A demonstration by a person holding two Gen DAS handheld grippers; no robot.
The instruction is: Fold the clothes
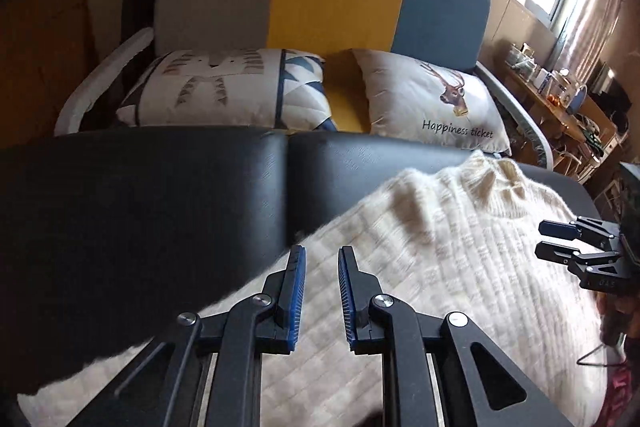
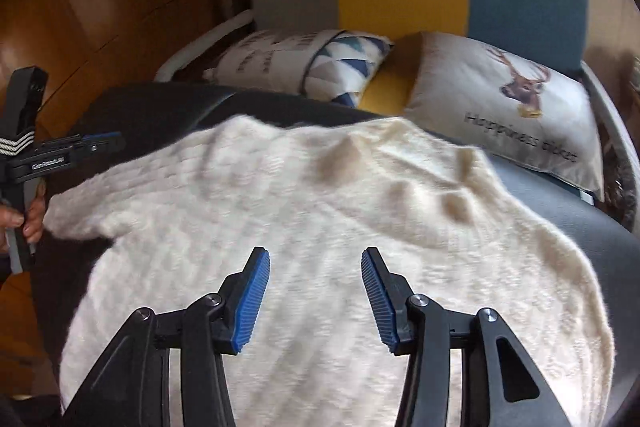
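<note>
Cream knit sweater (image 2: 304, 227): spread over black padded worktop (image 2: 580, 227). Right tongs (image 2: 316, 295): jaws apart, above sweater, empty. Left tongs (image 2: 102, 143): at left edge, beside sweater's edge. Deer-print pillow (image 2: 512, 111) and triangle-pattern pillow (image 2: 312, 67): on sofa behind.

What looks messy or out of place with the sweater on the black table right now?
The cream sweater isn't lying flat: its upper part near the collar is rumpled into several raised bumps. Nothing looks torn or stained. Both the left gripper and right gripper are open above it.
</note>
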